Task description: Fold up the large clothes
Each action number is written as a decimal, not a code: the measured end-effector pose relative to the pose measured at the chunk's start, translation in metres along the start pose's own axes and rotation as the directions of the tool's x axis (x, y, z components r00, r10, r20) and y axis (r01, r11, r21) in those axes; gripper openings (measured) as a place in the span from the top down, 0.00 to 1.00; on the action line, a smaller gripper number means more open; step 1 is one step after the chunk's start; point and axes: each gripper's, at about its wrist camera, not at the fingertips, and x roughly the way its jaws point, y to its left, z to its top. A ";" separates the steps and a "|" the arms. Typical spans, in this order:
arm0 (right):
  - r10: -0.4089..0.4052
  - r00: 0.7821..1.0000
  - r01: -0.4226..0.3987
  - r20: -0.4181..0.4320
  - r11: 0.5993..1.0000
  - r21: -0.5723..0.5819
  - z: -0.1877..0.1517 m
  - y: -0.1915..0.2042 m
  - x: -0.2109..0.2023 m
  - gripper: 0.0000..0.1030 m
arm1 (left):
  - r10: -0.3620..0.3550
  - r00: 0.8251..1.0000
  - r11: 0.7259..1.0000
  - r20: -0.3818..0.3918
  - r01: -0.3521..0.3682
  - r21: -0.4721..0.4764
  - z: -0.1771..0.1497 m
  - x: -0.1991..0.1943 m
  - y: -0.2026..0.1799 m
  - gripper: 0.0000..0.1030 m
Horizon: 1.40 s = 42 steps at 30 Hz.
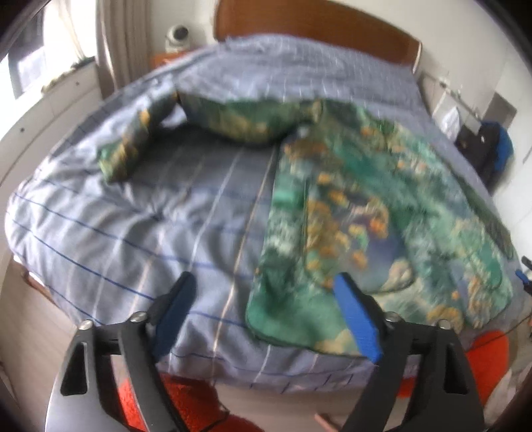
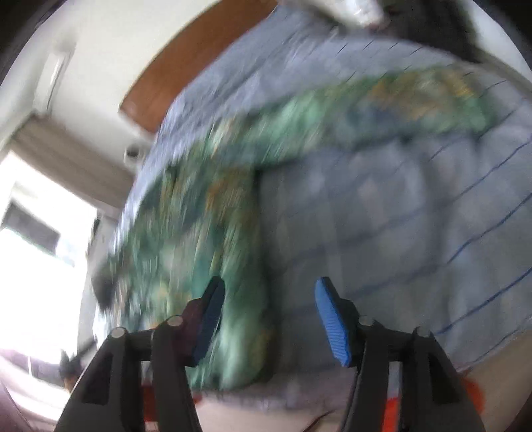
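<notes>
Spread across a bed covered in grey-blue fabric with thin blue and white stripes: a large green garment with orange and blue floral print, body lying toward the bed's right side and reaching the near edge, one sleeve stretched across toward the left side and bent back toward the foot. Brown wooden headboard at the far end. Left gripper hovering over the near edge, blue-padded fingers spread wide, nothing between them, right finger over the garment's lower hem. Right gripper likewise wide apart and empty, above the same garment near the bed's edge; heavily blurred view. Red-orange cloth below the bed's near edge.
</notes>
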 end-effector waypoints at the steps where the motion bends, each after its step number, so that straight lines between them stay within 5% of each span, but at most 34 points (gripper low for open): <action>1: -0.006 0.999 0.005 0.040 1.000 0.028 0.008 -0.009 -0.008 0.35 | 0.008 1.000 1.000 0.023 -0.007 -0.012 0.001 -0.008 0.002 0.06; 5: -0.031 0.976 -0.007 0.216 0.985 0.175 0.050 -0.068 -0.040 0.33 | 0.060 0.995 0.998 0.075 -0.058 -0.032 -0.004 -0.028 0.001 0.03; 8: -0.052 0.949 -0.069 0.312 0.928 0.365 0.068 -0.129 -0.052 0.33 | 0.081 0.995 0.997 0.052 -0.080 -0.009 -0.007 -0.030 -0.003 0.02; 13: -0.012 0.944 -0.177 0.329 0.824 0.538 0.082 -0.202 -0.035 0.33 | 0.111 0.993 0.993 0.030 -0.112 0.039 -0.015 -0.023 -0.022 0.02; 18: 0.032 0.944 -0.217 0.328 0.809 0.546 0.111 -0.218 0.005 0.34 | 0.094 0.996 0.996 0.012 -0.094 0.005 -0.010 -0.016 -0.035 0.02; 22: -0.007 0.938 -0.204 0.347 0.798 0.566 0.130 -0.224 0.034 0.34 | 0.088 0.996 0.996 -0.006 -0.088 -0.021 -0.006 -0.011 -0.042 0.02; 23: -0.012 0.938 -0.203 0.346 0.790 0.578 0.133 -0.226 0.042 0.37 | 0.091 0.996 0.996 -0.009 -0.091 -0.021 -0.006 -0.010 -0.044 0.02; 24: -0.024 0.942 -0.187 0.336 0.793 0.580 0.137 -0.226 0.045 0.54 | 0.093 0.996 0.995 -0.010 -0.093 -0.021 -0.006 -0.009 -0.046 0.02; 25: -0.044 0.951 -0.144 0.307 0.816 0.561 0.146 -0.220 0.047 0.93 | 0.097 0.995 0.995 -0.011 -0.097 -0.016 -0.005 -0.009 -0.048 0.03; 27: -0.084 0.947 -0.092 0.309 0.852 0.515 0.163 -0.206 0.035 0.92 | 0.103 0.995 0.995 -0.005 -0.103 -0.005 -0.005 -0.010 -0.051 0.03; 31: -0.189 0.906 0.018 0.378 0.911 0.412 0.198 -0.182 -0.002 0.92 | 0.111 0.994 0.994 0.015 -0.111 0.011 -0.004 -0.011 -0.054 0.02; 35: -0.228 0.906 0.099 0.357 0.933 0.346 0.222 -0.148 -0.006 0.92 | 0.115 0.993 0.993 0.019 -0.115 -0.009 -0.004 -0.005 -0.045 0.02; 39: -0.168 0.891 0.086 0.421 0.974 0.207 0.244 -0.076 -0.025 0.92 | 0.162 0.986 0.984 0.043 -0.158 -0.077 -0.002 0.002 -0.015 0.02; 42: -0.067 0.889 0.061 0.453 0.998 0.027 0.264 0.019 -0.042 0.92 | 0.236 0.969 0.965 0.069 -0.225 -0.137 -0.005 0.007 0.012 0.02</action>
